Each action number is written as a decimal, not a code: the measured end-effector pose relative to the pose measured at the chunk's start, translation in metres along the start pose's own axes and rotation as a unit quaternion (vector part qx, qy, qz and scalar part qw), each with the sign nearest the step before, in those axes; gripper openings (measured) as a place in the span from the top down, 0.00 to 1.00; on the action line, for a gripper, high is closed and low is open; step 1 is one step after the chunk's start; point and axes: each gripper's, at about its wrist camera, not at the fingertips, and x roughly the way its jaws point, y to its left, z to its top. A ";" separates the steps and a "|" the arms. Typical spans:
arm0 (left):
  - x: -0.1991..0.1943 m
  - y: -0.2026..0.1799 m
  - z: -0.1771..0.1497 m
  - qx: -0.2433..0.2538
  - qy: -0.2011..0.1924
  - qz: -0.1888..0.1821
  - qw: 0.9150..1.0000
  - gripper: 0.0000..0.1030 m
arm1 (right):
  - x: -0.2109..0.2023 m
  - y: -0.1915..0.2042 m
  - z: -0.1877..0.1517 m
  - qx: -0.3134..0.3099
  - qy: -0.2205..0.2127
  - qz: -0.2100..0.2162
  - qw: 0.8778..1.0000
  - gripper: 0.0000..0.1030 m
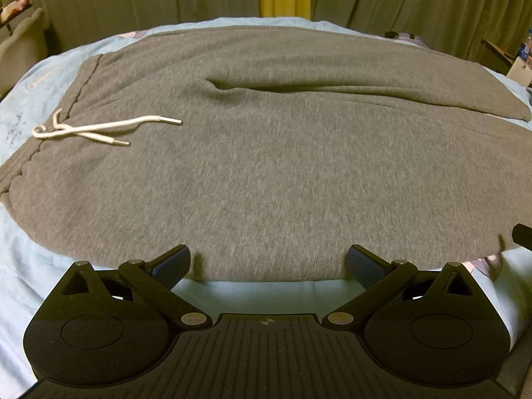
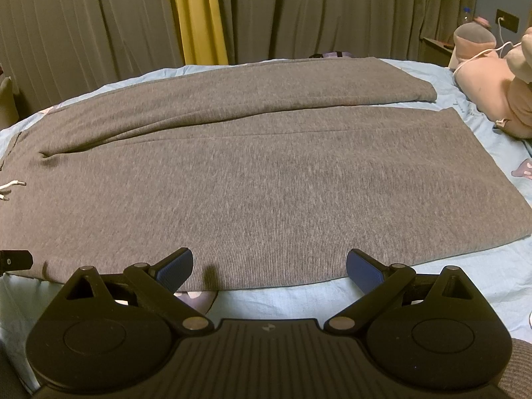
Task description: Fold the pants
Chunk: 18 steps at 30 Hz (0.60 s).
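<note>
Two tools spread apart: left tool (image 1: 268, 262) | right tool (image 2: 269, 266) | grey pants (image 1: 266, 173) flat on bed (image 1: 259, 292)

Grey pants (image 1: 266, 173) flat on bed, unfolded.

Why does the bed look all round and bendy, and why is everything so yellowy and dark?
In the left wrist view the fisheye lens bulges the grey pants and the blue sheet into a dome; the dim, warm room light tints them. In the right wrist view the curtains bow too, and the corners go dark.
</note>
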 end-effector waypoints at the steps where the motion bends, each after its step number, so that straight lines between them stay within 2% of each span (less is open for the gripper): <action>1: 0.000 0.000 0.000 0.000 0.000 0.002 1.000 0.00 | 0.000 0.000 0.000 0.000 0.000 0.000 1.000 0.04; 13: -0.001 -0.004 0.002 0.008 0.002 0.008 1.000 0.00 | 0.010 -0.005 0.007 0.030 0.042 0.002 0.999 0.04; 18: -0.001 -0.004 0.002 0.000 0.004 0.017 1.000 0.00 | 0.019 -0.011 0.020 0.048 0.029 0.007 0.998 0.04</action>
